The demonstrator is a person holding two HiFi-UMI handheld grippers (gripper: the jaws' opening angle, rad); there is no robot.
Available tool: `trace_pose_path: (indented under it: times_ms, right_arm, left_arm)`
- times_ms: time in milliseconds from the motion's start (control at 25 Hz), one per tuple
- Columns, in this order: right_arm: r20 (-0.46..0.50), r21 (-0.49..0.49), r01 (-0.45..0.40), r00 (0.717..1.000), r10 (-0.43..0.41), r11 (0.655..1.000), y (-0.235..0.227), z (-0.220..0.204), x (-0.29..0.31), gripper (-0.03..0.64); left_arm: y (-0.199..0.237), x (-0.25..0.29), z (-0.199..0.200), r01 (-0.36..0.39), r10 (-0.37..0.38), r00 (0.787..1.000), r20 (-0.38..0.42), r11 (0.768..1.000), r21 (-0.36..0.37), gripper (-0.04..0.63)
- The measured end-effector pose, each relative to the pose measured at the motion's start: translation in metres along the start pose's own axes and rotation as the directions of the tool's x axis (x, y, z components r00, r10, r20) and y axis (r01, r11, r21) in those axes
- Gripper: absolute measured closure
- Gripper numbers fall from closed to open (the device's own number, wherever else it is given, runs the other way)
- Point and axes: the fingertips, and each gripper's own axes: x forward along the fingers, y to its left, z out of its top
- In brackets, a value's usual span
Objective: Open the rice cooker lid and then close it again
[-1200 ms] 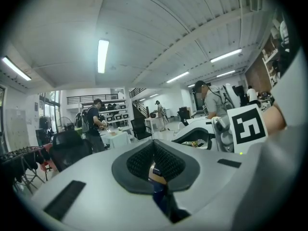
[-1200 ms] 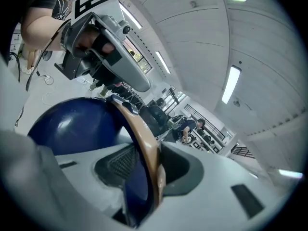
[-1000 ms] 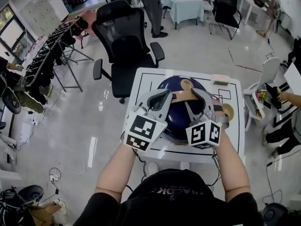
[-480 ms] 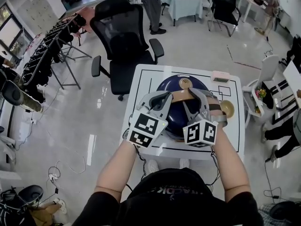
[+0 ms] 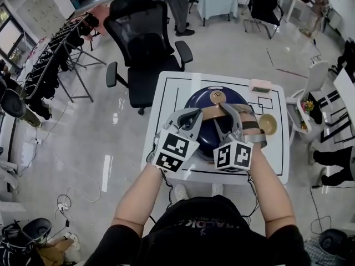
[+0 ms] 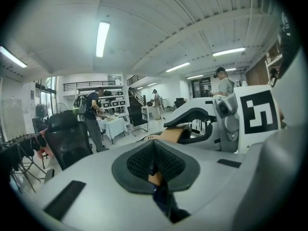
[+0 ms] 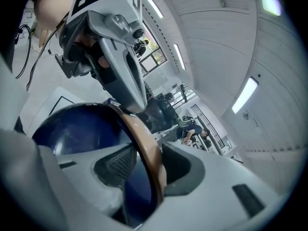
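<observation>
Head view: a dark blue cooker [image 5: 201, 101] sits mid-way on a white table [image 5: 166, 93] marked with black lines, its domed lid down and a tan handle [image 5: 211, 113] arched across its top. The person reaches in from the near edge with both grippers, which meet at that handle side by side. The left gripper [image 5: 195, 115] is clenched on the handle's left end; the left gripper view shows its ribbed pads pressed together with a sliver of tan pinched between them. The right gripper [image 5: 230, 115] straddles the handle's right part, and the right gripper view shows its jaws standing apart. The tan band runs up between them, with blue lid showing in the gap beside the left pad, so that claw is released rather than gripping. A round tan dish [image 5: 268, 124] lies just right of the cooker, and a pink box [image 5: 260, 85] sits at the table's far right. A black chair [image 5: 145, 43] stands on the glossy floor beyond the table.
</observation>
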Motion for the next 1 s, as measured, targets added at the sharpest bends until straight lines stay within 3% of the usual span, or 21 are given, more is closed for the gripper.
trace_pose_path:
  times_ms: [520, 1000]
  right_arm:
    - [-0.015, -0.010, 0.005, 1.000, -0.005, 1.000, 0.0060, 0.0016, 0.0003, 0.453]
    - [-0.024, -0.048, 0.020, 0.999, -0.021, 0.999, 0.0075, 0.0001, 0.0005, 0.448]
  left_arm:
    - [0.0020, -0.0008, -0.0084, 0.015, -0.012, 0.999, 0.044, 0.997, -0.077, 0.592]
    - [-0.0002, -0.0007, -0.0090, 0.016, -0.013, 0.999, 0.043, 0.998, -0.064, 0.592]
